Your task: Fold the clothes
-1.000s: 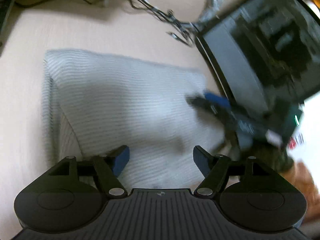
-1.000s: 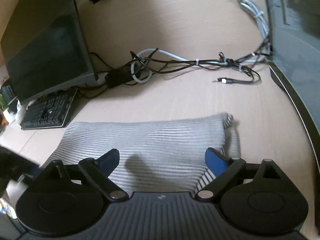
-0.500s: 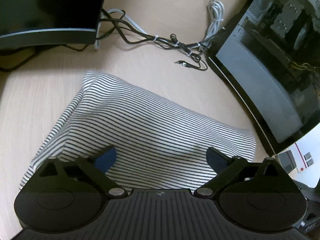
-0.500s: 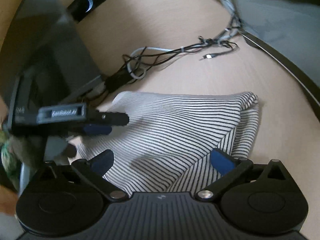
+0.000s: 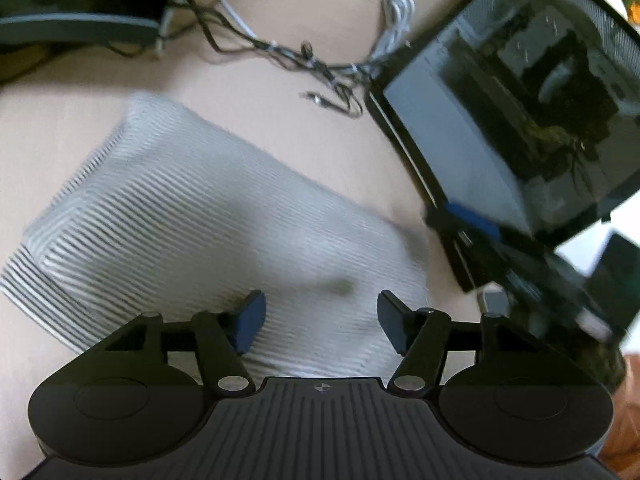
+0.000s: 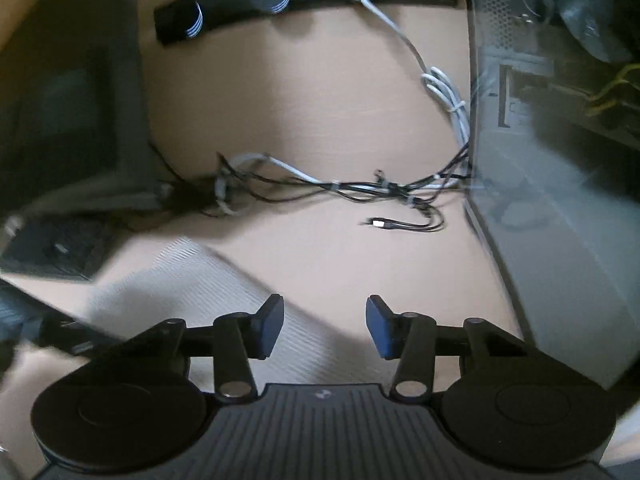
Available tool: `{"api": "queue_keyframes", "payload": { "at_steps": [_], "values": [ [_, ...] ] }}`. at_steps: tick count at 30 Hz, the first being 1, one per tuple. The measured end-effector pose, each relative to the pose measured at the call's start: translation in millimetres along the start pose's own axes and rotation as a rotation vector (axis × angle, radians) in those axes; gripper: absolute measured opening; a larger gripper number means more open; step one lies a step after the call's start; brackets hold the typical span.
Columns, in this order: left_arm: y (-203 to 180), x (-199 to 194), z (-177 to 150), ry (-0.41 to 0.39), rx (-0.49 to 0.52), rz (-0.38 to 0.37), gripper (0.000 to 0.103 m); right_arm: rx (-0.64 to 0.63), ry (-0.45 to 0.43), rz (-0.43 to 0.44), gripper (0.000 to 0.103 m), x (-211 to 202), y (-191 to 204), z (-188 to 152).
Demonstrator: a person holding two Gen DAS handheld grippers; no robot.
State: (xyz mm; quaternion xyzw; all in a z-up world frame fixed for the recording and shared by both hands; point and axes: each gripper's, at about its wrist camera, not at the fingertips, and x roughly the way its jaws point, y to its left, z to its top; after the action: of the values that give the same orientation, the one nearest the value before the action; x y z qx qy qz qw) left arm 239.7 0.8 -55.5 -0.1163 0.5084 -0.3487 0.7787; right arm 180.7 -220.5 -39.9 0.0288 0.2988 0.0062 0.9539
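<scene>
Shirt (image 5: pixel 192 232) lies folded flat on the table (image 5: pixel 280 92) — beneath and ahead of the left gripper (image 5: pixel 320 316), whose jaws are closing with nothing pinched. Probably hovering to check the fold. Right gripper (image 6: pixel 325 326): jaws also closing, empty, shirt (image 6: pixel 192 276) to their left. Only the right view shows the power strip (image 6: pixel 280 4); the left shows the shirt's full outline.

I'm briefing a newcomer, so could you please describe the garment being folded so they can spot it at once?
On the light wooden desk, between the monitor base and the glass-sided computer case, lies the striped cloth. It is the only soft, grey-and-white thing there.
</scene>
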Motion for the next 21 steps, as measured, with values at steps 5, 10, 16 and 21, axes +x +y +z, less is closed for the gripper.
{"api": "queue_keyframes", "payload": {
  "at_steps": [5, 10, 16, 21],
  "values": [
    [6.1, 12.6, 0.0, 0.022, 0.012, 0.029, 0.062, -0.094, 0.073, -0.069, 0.046, 17.4, 2.1, -28.7],
    [12.1, 20.4, 11.8, 0.009, 0.037, 0.037, 0.062, -0.127, 0.040, -0.092, 0.048, -8.7, 11.2, -55.2],
    [5.3, 35.8, 27.4, -0.045, 0.099, 0.063, 0.077, -0.034, 0.061, -0.023, 0.054, -32.8, 22.6, -65.7],
    [6.4, 39.8, 33.6, -0.076, 0.111, 0.076, 0.078, -0.031, 0.084, 0.081, 0.057, -42.3, 41.8, -69.7]
  ]
}}
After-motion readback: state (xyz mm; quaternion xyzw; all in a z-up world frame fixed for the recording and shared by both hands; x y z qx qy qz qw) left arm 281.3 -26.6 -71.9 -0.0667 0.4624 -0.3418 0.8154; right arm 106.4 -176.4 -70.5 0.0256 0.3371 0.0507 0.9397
